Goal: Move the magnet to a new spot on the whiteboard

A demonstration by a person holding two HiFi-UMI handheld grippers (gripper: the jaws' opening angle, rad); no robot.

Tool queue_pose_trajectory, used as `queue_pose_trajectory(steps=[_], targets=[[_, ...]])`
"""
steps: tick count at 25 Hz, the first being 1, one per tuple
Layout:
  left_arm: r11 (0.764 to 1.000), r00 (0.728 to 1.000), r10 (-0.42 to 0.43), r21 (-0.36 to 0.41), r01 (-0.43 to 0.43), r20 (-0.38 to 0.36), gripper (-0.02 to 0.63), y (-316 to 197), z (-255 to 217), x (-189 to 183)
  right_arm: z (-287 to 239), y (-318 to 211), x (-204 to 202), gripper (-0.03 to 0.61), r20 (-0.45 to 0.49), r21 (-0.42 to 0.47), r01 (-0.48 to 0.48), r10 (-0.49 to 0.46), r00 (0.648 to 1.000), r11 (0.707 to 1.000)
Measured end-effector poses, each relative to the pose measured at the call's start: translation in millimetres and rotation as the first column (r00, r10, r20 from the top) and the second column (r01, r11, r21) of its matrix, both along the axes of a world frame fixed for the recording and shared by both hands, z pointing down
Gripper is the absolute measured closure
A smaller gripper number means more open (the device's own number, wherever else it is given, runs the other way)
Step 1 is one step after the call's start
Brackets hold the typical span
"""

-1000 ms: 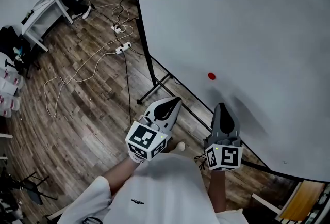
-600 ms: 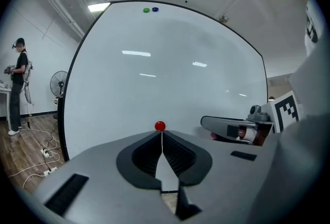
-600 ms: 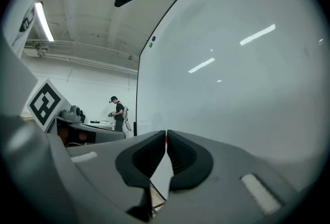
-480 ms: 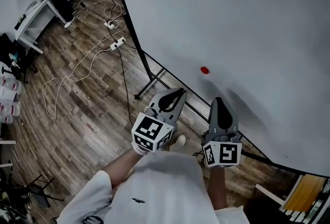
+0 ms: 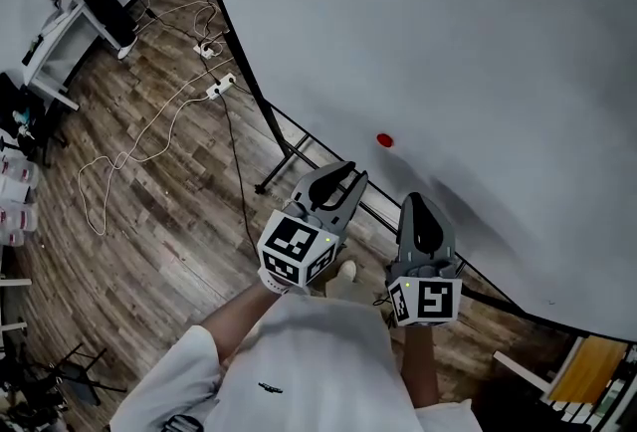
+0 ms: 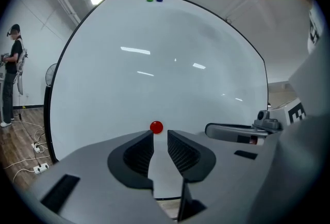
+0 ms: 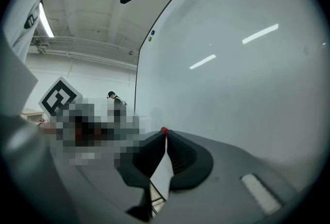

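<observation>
Two grippers: the left gripper [image 5: 343, 177] has empty jaws just opening, red magnet [image 5: 384, 140] on the whiteboard [image 5: 478, 42] at their 12 o'clock; the right gripper [image 5: 416, 206] is closed.

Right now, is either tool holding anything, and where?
Nothing is held. Left tool has just been opening, empty; right tool shut, empty. Magnet sits on whiteboard.

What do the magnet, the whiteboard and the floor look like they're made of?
The magnet looks like smooth red plastic. The whiteboard is a glossy coated panel: ceiling lights reflect in it. The floor shows wood-grain planks, wood or laminate.
</observation>
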State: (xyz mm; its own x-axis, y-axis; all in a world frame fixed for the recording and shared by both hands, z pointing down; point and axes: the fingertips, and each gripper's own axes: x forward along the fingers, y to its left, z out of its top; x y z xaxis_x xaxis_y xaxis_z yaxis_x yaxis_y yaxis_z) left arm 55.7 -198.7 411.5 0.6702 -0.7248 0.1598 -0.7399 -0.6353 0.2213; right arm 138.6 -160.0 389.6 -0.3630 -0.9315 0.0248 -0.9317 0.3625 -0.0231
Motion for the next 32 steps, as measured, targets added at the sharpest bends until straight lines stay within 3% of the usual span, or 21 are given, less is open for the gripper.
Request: queue_pose_trajectory(steps=[32], targets=[[0.999,0.998,0.032,0.012,-0.032,0.051,0.492,-59,13,43,4,-16,13,0.572,-0.015,-0.018,-0.022,0.022,1.0,1.0]])
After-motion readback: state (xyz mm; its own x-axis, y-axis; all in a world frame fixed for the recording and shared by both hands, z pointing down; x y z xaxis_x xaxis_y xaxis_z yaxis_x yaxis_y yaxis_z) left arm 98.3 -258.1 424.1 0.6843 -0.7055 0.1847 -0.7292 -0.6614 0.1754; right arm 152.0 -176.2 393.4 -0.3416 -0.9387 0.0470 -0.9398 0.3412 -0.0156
